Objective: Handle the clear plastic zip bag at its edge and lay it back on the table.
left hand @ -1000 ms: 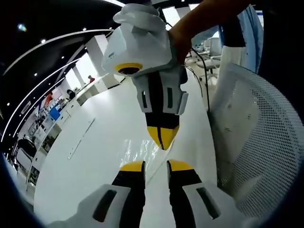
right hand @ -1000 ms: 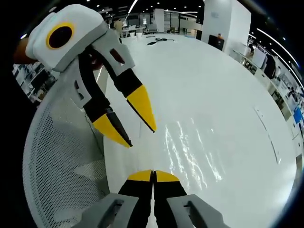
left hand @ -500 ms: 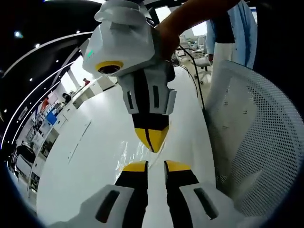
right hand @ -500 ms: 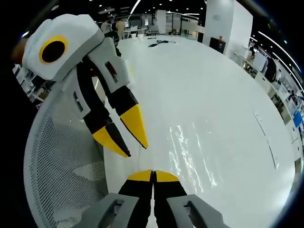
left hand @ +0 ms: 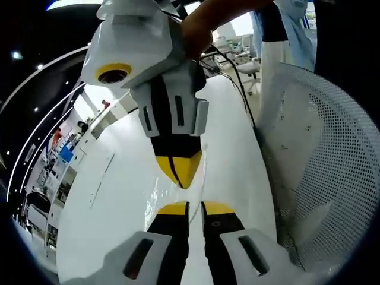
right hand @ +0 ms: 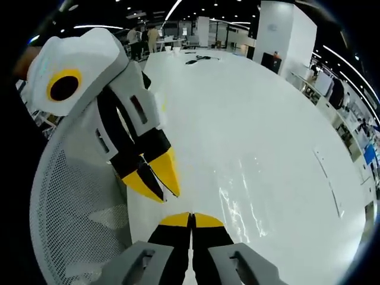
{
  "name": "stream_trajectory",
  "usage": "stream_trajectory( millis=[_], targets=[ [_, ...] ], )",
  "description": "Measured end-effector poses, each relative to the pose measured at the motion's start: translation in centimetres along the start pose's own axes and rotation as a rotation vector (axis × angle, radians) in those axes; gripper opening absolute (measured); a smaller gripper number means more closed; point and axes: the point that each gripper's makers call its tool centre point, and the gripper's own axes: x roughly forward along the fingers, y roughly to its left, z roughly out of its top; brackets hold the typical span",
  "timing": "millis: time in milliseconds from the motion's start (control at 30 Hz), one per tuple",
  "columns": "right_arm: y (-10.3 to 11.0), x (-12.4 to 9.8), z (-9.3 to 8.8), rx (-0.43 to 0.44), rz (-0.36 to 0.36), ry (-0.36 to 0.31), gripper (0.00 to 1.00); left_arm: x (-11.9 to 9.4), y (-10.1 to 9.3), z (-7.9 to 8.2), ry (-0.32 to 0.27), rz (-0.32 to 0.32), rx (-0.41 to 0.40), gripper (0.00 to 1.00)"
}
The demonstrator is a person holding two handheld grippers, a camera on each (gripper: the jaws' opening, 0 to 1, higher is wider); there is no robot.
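The clear zip bag point(right hand: 240, 211) lies flat on the white table point(right hand: 237, 107) and shows only as glints; in the left gripper view the bag point(left hand: 159, 193) shimmers just left of my jaws. My right gripper point(right hand: 191, 218) is shut, with its tips at the bag's near edge. The film is too clear to tell whether any is pinched. My left gripper point(left hand: 195, 208) has its jaws nearly together, with a thin gap left. It hangs just under the right gripper point(left hand: 178, 175), whose tips point down at it. From the right gripper view, the left gripper point(right hand: 157, 183) sits close at the upper left.
A white mesh chair back point(left hand: 320, 160) stands against the table's near edge point(right hand: 77, 208). A black cable point(left hand: 240, 77) runs over the table, held by a person's hand point(left hand: 199, 29). Far along the table lie small dark items point(right hand: 199, 58).
My left gripper's jaws have narrowed from a wide gap to a thin one. The two grippers have drawn closer together. The right gripper has stayed shut.
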Motion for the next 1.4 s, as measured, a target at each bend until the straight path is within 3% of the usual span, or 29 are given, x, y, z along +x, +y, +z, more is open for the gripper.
stream_trajectory(
  millis=[667, 1400],
  targets=[
    [-1.8, -1.0, 1.0, 0.018, -0.062, -0.055, 0.00, 0.1, 0.0, -0.3, 0.029, 0.000, -0.003, 0.00],
    [-3.6, -3.0, 3.5, -0.014, -0.201, -0.172, 0.00, -0.1, 0.5, -0.4, 0.057, 0.009, -0.062, 0.00]
  ],
)
